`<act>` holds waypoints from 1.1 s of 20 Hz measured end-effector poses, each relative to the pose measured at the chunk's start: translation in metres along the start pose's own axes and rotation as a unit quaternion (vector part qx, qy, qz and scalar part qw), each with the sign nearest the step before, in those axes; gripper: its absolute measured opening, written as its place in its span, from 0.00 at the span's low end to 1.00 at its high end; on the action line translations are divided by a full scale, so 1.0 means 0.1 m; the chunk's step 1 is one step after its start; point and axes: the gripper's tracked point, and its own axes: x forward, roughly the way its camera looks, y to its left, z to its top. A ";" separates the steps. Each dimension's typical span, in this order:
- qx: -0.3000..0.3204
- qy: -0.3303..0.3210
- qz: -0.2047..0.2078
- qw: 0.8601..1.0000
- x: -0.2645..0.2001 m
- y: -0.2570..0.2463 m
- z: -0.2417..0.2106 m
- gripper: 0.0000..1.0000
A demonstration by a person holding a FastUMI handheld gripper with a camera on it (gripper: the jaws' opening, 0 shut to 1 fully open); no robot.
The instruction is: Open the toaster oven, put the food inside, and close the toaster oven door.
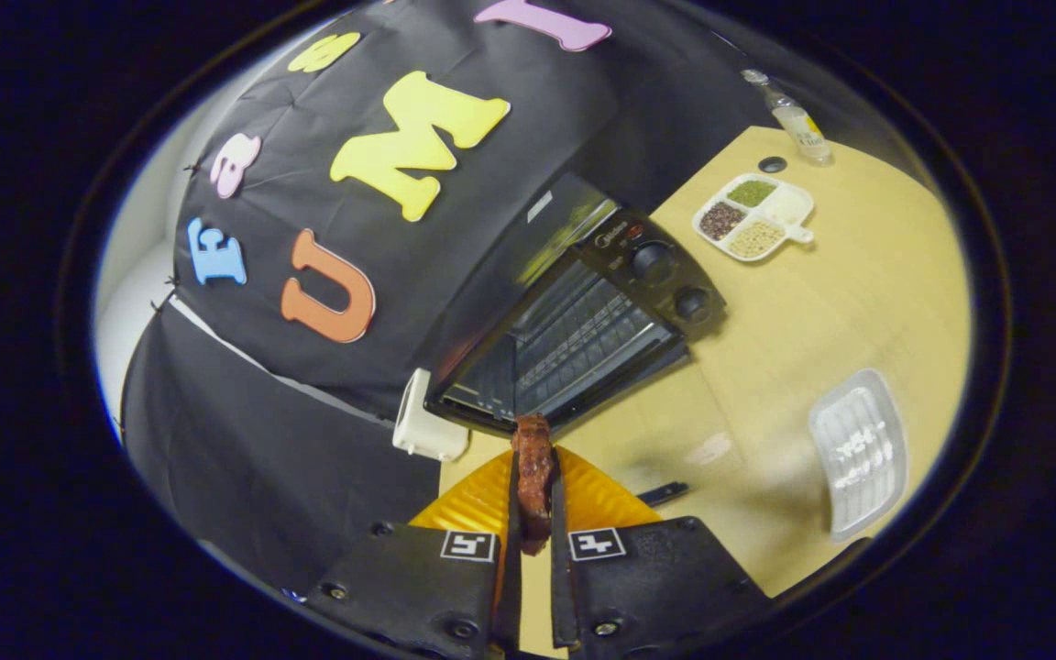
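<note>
Carrying the food (534,472) toward the toaster oven (574,321), we judge the loading step in hand: the oven door looks already dropped open and its rack shows just beyond the food. Next we must tilt level with the oven and ease the piece onto that rack. In the gripper view, our gripper (534,513) is narrowed to a slit, both fingers pressing the reddish-brown piece, above a yellow plate (597,500) just short of the oven.

**Materials and finish**

Your gripper (534,477) clamps rough, glistening reddish-brown food (534,467) between both fingers. Ahead, you face a toaster oven (583,321) of glossy dark casing, with metal wire racks. The table (812,302) looks smooth pale wood; the clear tray (858,449) is ribbed plastic.
</note>
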 end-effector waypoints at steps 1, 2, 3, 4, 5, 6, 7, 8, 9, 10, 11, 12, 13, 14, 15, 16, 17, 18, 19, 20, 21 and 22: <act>0.003 -0.013 -0.001 1.000 0.17 0.03 0.02 0.16; 0.009 -0.029 -0.006 1.000 0.34 0.02 0.04 0.16; 0.017 -0.045 -0.008 0.999 0.50 0.03 0.08 0.16; 0.028 -0.064 -0.006 0.998 0.66 0.03 0.13 0.16; 0.048 -0.082 -0.005 0.995 0.79 0.02 0.18 0.16; 0.065 -0.100 -0.009 0.993 0.93 -0.02 0.23 0.16; 0.079 -0.116 -0.019 0.990 1.04 -0.08 0.28 0.16; 0.087 -0.131 -0.028 0.987 1.15 -0.15 0.32 0.16; 0.092 -0.144 -0.036 0.985 1.25 -0.23 0.37 0.16; 0.098 -0.154 -0.045 0.982 1.36 -0.30 0.41 0.16; 0.106 -0.166 -0.050 0.979 1.44 -0.31 0.46 0.16; 0.113 -0.175 -0.053 0.977 1.53 -0.34 0.50 0.16; 0.116 -0.182 -0.057 0.975 1.62 -0.35 0.55 0.17; 0.115 -0.181 -0.063 0.975 1.71 -0.37 0.57 0.17; 0.109 -0.181 -0.067 0.975 1.79 -0.38 0.58 0.17; 0.100 -0.184 -0.067 0.975 1.86 -0.36 0.61 0.18; 0.093 -0.185 -0.067 0.976 1.91 -0.33 0.61 0.18; 0.082 -0.181 -0.069 0.978 1.95 -0.32 0.59 0.19; 0.070 -0.174 -0.079 0.979 1.99 -0.34 0.56 0.19; 0.064 -0.167 -0.086 0.980 2.00 -0.39 0.53 0.20; 0.063 -0.166 -0.092 0.980 2.01 -0.40 0.55 0.22; 0.062 -0.167 -0.098 0.979 2.01 -0.44 0.56 0.23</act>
